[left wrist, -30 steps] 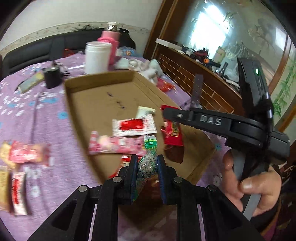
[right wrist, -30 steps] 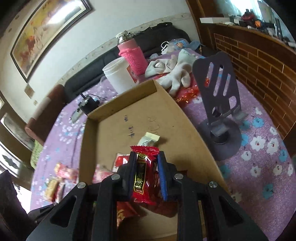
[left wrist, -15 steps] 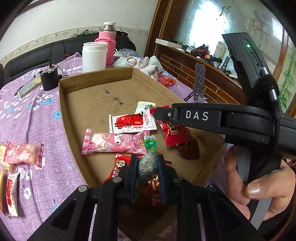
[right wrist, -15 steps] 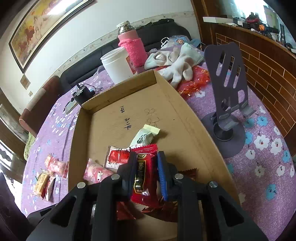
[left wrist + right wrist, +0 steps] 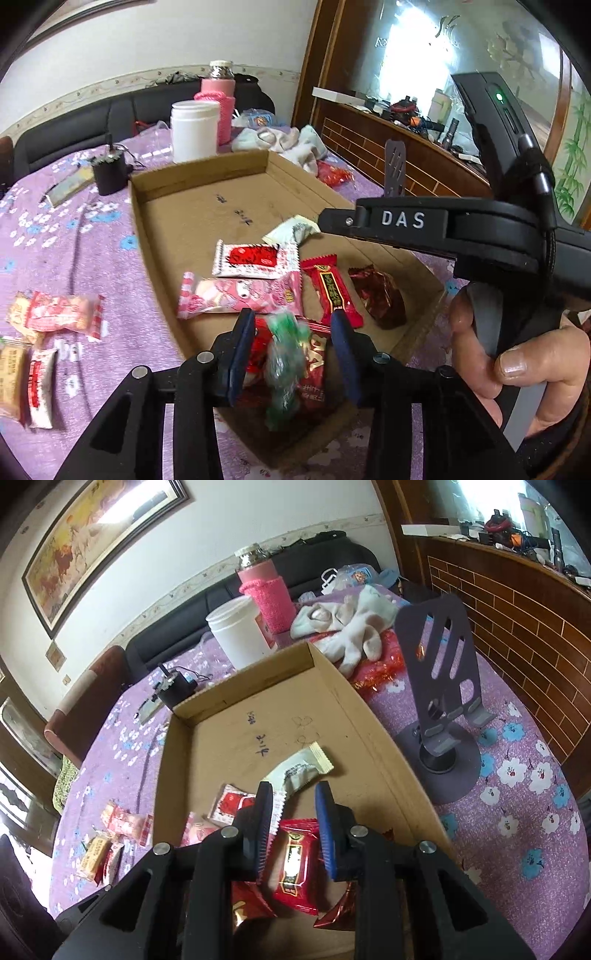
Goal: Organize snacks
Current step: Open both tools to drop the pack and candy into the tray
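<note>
My left gripper [image 5: 291,326] sits at the bottom centre of its view with the jaws spread apart; a green candy [image 5: 284,354], blurred, lies loose between them on a red packet [image 5: 312,369], touching neither pad as far as I can see. My right gripper [image 5: 293,794], low centre in its own view, is also spread wide, and the red snack bar [image 5: 295,860] lies flat on the cardboard beneath the gap, free of both fingers. From the left view that bar [image 5: 330,291] lies just right of centre, beside a dark red wrapped sweet [image 5: 376,293] on its right and a pink packet [image 5: 236,295] on its left. Above those lie a red-and-white packet [image 5: 255,258] and a pale wrapper [image 5: 299,771]. All of these rest inside the shallow cardboard tray [image 5: 192,716]. At the left edge, several snacks [image 5: 55,314] lie outside it on the purple flowered cloth [image 5: 55,229]. A phone stand [image 5: 443,686] stands at right.
</note>
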The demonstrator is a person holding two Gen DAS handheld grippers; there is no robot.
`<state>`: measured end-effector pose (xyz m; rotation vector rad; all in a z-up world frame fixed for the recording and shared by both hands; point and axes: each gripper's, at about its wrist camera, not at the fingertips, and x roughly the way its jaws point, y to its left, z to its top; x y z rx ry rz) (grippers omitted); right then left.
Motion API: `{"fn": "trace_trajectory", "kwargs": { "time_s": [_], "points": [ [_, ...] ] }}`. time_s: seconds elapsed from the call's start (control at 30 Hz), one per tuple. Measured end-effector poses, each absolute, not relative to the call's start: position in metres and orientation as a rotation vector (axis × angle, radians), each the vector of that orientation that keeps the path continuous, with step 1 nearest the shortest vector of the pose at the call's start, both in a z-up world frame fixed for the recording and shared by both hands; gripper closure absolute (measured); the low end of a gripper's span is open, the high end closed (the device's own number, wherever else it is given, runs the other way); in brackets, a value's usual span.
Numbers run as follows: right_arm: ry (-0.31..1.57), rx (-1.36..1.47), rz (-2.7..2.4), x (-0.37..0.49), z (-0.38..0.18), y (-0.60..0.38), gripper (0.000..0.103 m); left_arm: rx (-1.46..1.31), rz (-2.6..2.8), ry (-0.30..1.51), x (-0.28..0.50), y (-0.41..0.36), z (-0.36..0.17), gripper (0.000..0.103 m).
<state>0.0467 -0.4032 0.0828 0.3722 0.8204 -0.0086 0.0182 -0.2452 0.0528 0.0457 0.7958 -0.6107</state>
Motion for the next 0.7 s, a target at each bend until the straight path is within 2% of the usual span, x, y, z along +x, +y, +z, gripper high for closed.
{"fn": "trace_trajectory", "kwargs": {
  "time_s": [0.4,0.53,0.7],
  "points": [
    [0.776,0.336,0.014,0.043,0.092,-0.393,0.080,0.141,-0.449,0.708,0.000,-0.221,0.067,0.059],
    [0.761,0.308,0.027,0.042,0.093,-0.386,0.080,0.186,-0.363,0.667,-0.008,-0.210,0.070,0.054],
    [0.752,0.292,0.052,0.040,0.093,-0.378,0.080,0.224,-0.267,0.622,-0.014,-0.193,0.074,0.053]
  ]
}}
